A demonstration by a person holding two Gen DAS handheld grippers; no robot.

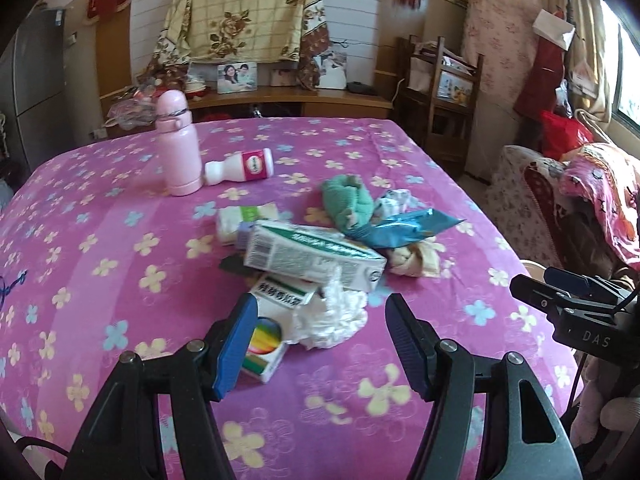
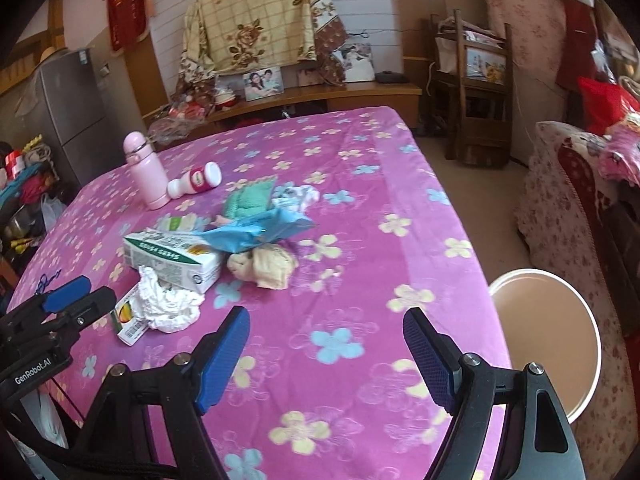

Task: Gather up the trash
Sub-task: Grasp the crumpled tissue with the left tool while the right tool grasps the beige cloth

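Left gripper [image 1: 322, 344]: jaws spread wide, nothing held; a crumpled white tissue [image 1: 330, 314] is seen between the fingertips on the floral tablecloth [image 1: 120, 264], not gripped. Right gripper [image 2: 326, 354]: jaws equally wide, nothing held, positioned over bare cloth. Trash is clustered mid-table: the tissue touches a small medicine box [image 1: 268, 322]; behind it a long white-green carton [image 1: 312, 256] is noted, with a blue wrapper [image 1: 404, 226] and green cloth [image 1: 346, 204] beyond. A pink bottle [image 1: 178, 144] stands upright, a white bottle [image 1: 240, 167] lying beside it. A round bin [image 2: 546, 340] is located just off the table's right edge.
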